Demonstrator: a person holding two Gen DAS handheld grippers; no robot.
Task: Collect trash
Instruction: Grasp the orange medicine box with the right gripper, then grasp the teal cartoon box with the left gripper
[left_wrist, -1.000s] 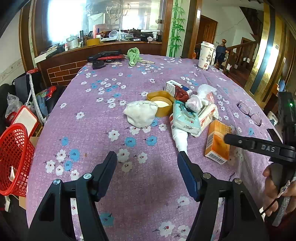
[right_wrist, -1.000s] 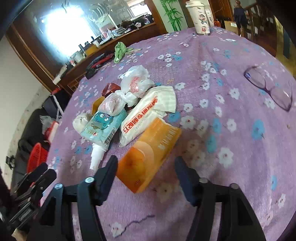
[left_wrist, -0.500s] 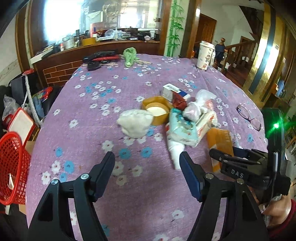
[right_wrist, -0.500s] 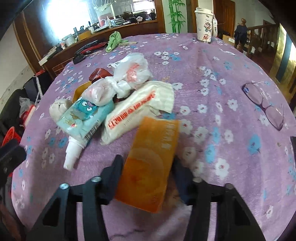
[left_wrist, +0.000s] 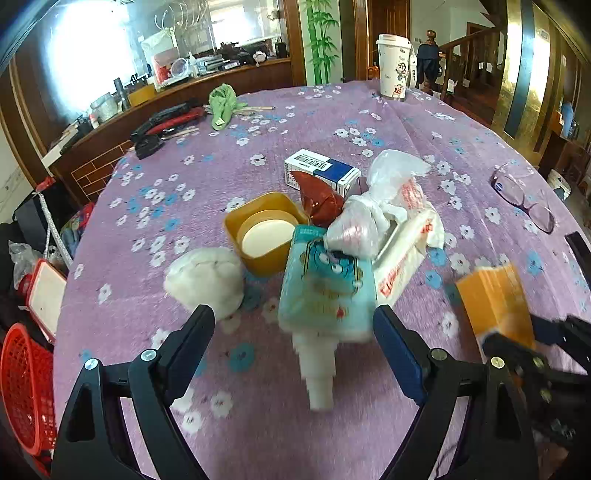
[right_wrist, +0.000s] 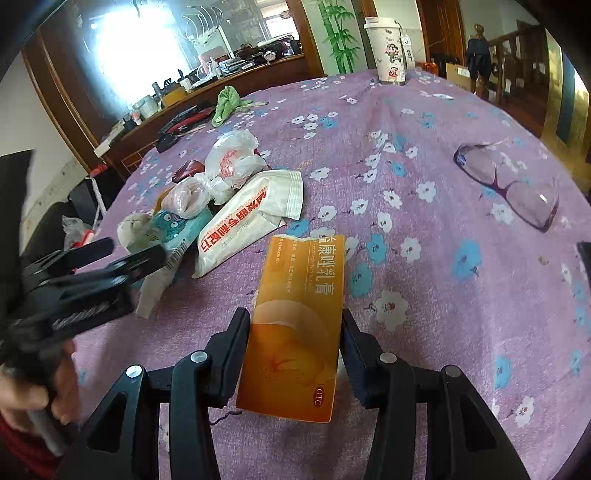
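The right gripper is clamped on the orange box, one pad on each long side, with the box's far end out toward the middle of the table. The left gripper is not holding anything: its jaws are opening, and between them sits the near end of the teal wipes pack with a white tube poking out beneath it, neither pressed by the pads.

The step in hand looks like a double pick-up: one piece of trash secured on the right, the left lining up on the next. The left would need to come down around the pack or tube and close; then both loads have to go to a bin, probably the red basket at the near left, off the table edge.

Readable writing: "OTC" in a red oval on the orange box, plus Chinese characters along its side. The white sachet carries red Chinese lettering. The wipes pack shows a blue cartoon monster. A barcode marks the blue-and-white carton; the far paper cup has a cartoon figure.
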